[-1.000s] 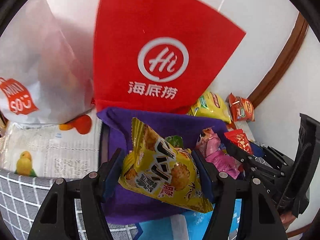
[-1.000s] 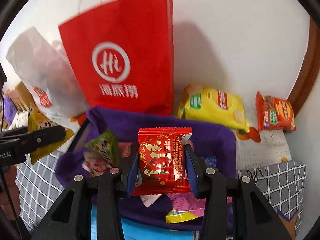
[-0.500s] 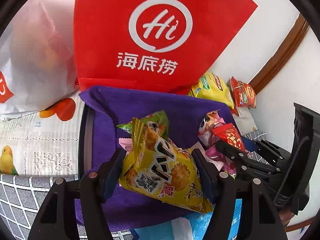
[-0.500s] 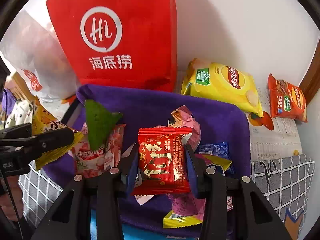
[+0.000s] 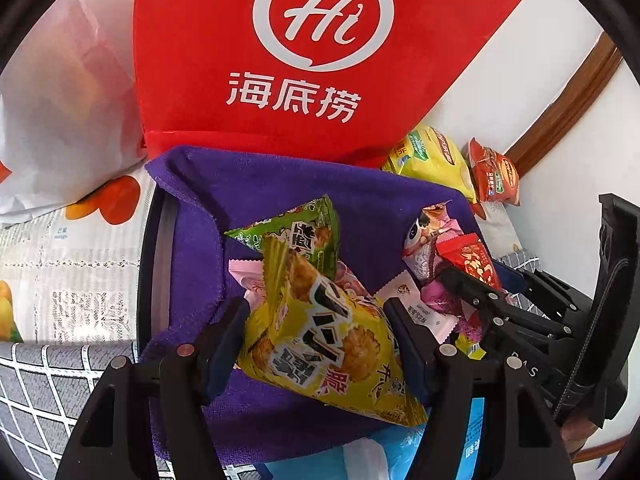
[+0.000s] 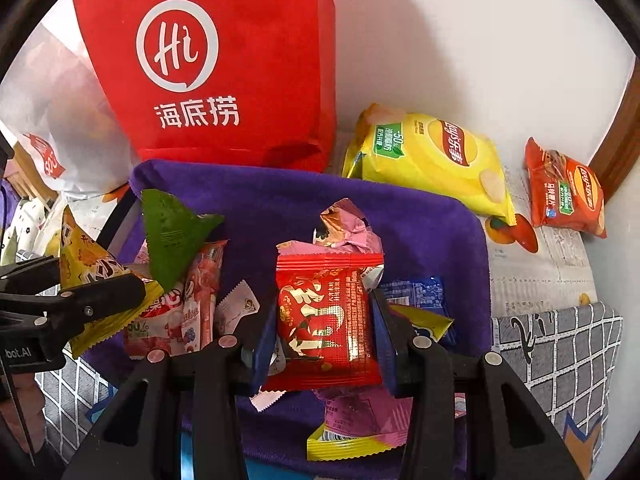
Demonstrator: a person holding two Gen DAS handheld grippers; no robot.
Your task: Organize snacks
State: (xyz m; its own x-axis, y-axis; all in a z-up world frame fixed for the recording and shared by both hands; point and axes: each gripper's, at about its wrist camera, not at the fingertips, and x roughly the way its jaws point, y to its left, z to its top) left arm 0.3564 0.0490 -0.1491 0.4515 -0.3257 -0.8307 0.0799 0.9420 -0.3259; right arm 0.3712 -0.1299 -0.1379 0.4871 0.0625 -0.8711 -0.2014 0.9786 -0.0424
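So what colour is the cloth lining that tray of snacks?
Purple. The cloth shows best in the right wrist view, spread under the snack packets.

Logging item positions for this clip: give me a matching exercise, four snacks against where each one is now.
Things:
1. yellow cracker pack
2. red sachet
3. yellow chip bag
4. green packet

Places:
A. lying in the purple-lined tray
B. in the right claw
C. behind the tray, by the wall
D. in the left claw

Pairs: 1-D, 2-B, 3-C, 4-A
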